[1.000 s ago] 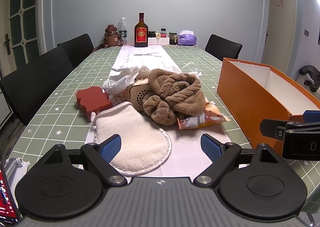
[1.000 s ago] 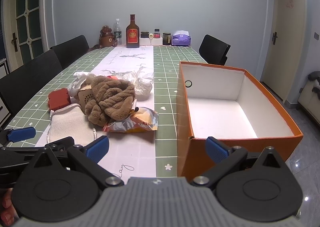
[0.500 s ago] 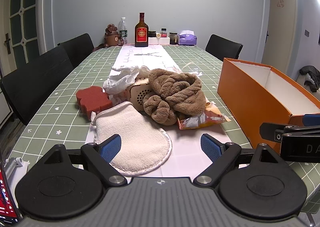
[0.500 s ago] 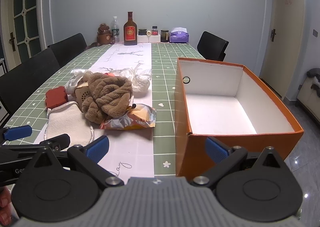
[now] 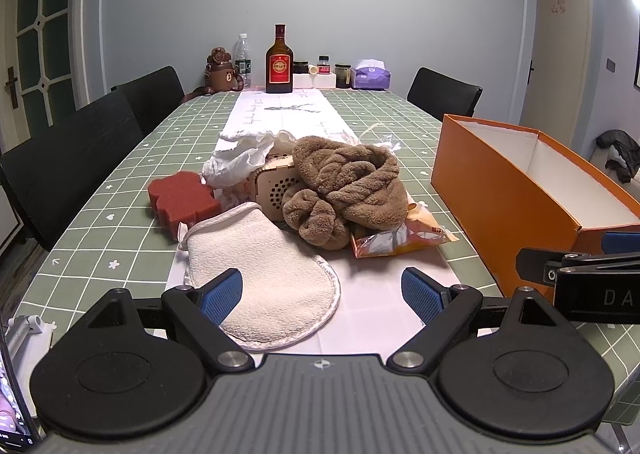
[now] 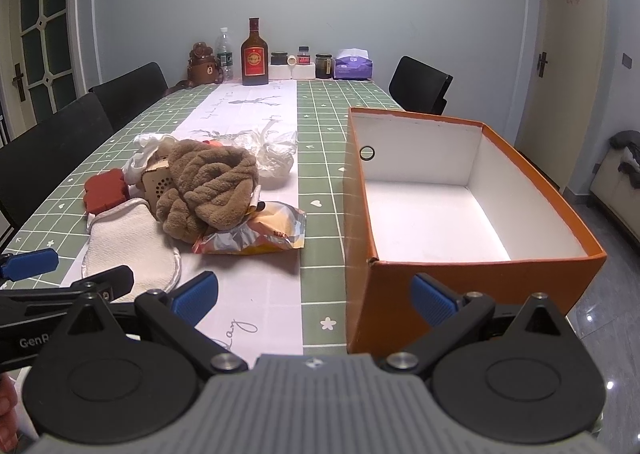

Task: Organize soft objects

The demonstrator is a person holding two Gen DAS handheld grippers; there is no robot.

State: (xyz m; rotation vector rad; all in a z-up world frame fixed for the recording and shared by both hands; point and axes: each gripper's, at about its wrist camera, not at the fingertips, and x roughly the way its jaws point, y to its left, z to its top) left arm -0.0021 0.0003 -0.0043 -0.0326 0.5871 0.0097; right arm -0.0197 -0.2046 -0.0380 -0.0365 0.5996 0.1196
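Green checked table: brown towel beside orange box.

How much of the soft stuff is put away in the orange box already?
None yet. The orange box is empty inside. Both the left gripper and the right gripper are open and hold nothing. Still left on the table: the brown towel, the white mitt, the red sponge and the crumpled white cloth.

The brown towel covers part of the perforated wooden box and the snack packet. Jar labels at the desk's far end are too small to read.
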